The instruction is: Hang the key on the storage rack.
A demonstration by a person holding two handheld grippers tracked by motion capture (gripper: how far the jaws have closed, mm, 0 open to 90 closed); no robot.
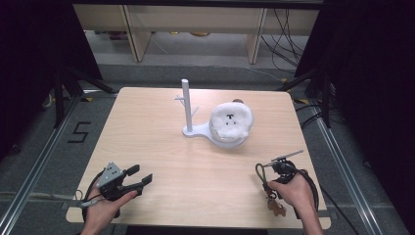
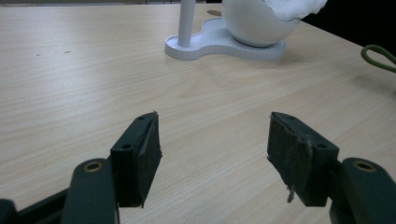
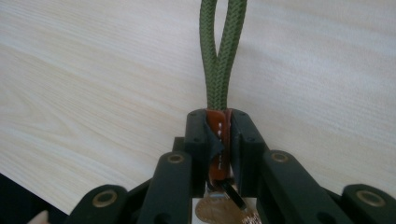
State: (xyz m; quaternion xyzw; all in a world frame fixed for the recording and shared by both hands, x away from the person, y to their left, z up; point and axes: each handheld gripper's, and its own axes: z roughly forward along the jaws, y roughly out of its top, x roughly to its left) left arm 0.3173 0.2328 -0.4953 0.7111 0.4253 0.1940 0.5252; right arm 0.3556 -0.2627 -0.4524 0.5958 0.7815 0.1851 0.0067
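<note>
While your right claw (image 3: pixel 218 135) is clamped on the brown leather tab (image 3: pixel 215 140) of the keyring, the green cord loop (image 3: pixel 218 51) sticks out ahead of the jaws over the near right part of the worktop (image 1: pixel 195 166), and that narrow bite is the first risk. You grip only the tab's edges, so a quick swing could let it slide out and drop the whole piece. A metal tag (image 3: pixel 215 210) and other bits hang behind the jaws, below your hand; in the high view they dangle near the worktop's front edge, and their weight may twist the tab in the pads. The loop is soft and nearly pinched flat, so, if the aim is to hang it on the white stand (image 1: pixel 187 105), it may not open over one of the short pegs and could snag or glance off. That stand is slim on a light base; a push from the cord could tip or shift it against the white bowl with the fluffy toy (image 1: pixel 230 120) just beside it. Your left claw (image 2: pixel 212 147) rests released, jaws wide apart with nothing between them, well apart from the stand, so it cannot steady the base from there.
</note>
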